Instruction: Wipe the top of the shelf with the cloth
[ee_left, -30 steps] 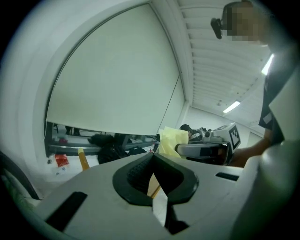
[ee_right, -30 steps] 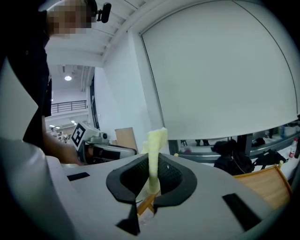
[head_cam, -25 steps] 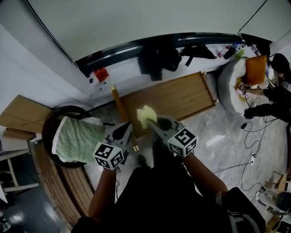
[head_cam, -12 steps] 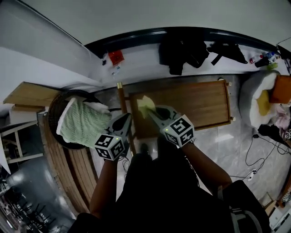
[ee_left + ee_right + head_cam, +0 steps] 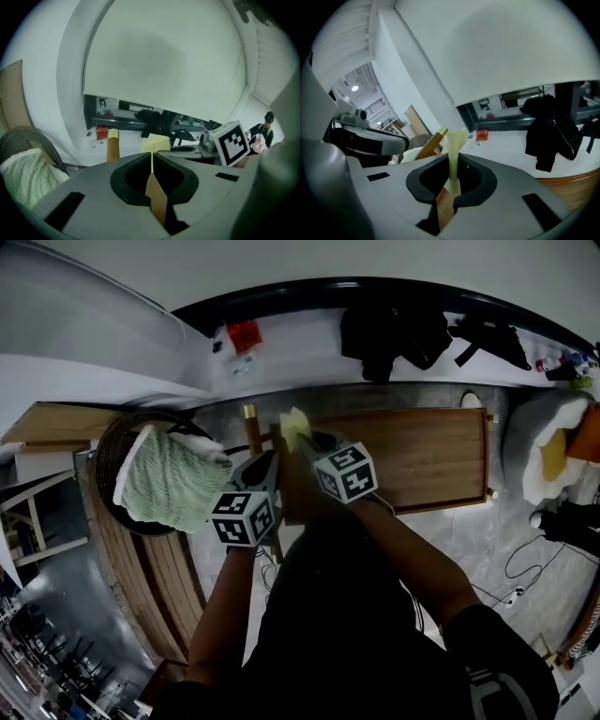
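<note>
The right claw (image 5: pixel 453 165) pinches the yellow cloth (image 5: pixel 293 426) tight, so it can rub the shelf (image 5: pixel 422 451). The left claw (image 5: pixel 151 161) is closed on nothing, just beside it. The cloth is at the shelf's left end, closer to the far edge than a moment ago.

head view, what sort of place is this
Likely an indoor studio or office-like room: a wooden shelf on a glossy floor, loose cables trailing across it, and black bags dumped on a long white window ledge.
</note>
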`<state>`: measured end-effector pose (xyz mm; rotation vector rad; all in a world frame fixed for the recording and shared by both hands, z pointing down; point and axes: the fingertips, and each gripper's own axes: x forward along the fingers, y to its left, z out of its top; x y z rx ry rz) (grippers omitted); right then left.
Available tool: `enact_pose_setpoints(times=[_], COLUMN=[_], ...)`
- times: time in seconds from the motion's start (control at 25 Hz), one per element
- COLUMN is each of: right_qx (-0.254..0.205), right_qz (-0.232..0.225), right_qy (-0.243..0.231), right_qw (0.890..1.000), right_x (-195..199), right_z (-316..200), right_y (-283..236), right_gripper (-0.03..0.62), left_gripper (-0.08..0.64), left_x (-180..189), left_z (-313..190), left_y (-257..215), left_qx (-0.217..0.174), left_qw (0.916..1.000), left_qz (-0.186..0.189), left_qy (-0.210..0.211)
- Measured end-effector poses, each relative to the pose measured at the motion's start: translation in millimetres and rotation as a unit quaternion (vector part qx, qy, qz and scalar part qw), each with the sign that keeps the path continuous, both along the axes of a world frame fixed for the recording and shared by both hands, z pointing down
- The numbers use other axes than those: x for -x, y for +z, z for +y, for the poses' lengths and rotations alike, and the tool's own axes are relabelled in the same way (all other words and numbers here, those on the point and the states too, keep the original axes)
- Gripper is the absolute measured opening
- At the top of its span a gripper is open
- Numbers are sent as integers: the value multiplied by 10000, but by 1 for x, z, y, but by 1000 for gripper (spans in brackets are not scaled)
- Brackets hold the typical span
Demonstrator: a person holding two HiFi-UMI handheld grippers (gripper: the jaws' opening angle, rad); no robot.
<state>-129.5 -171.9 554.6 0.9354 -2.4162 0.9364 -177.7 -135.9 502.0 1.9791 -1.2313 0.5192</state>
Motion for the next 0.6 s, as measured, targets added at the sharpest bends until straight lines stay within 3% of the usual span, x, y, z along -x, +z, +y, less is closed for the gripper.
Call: enact_pose_setpoints(times=[0.36,0.6], right_qx=[781,949], right_qz=[274,562], right_qy=[-331,-259], right_qw=[9960,9936], right_x=[42,46], right_z=[10,11], right_y=[76,107], right_gripper=[41,41], left_gripper=[11,11], left_x=[8,17], left_z=[-11,-9], left_y=[16,25], left_qx=[289,352], left_qw=[9995,9991], left_qz=[-72,-218], left_qy=[-123,-64])
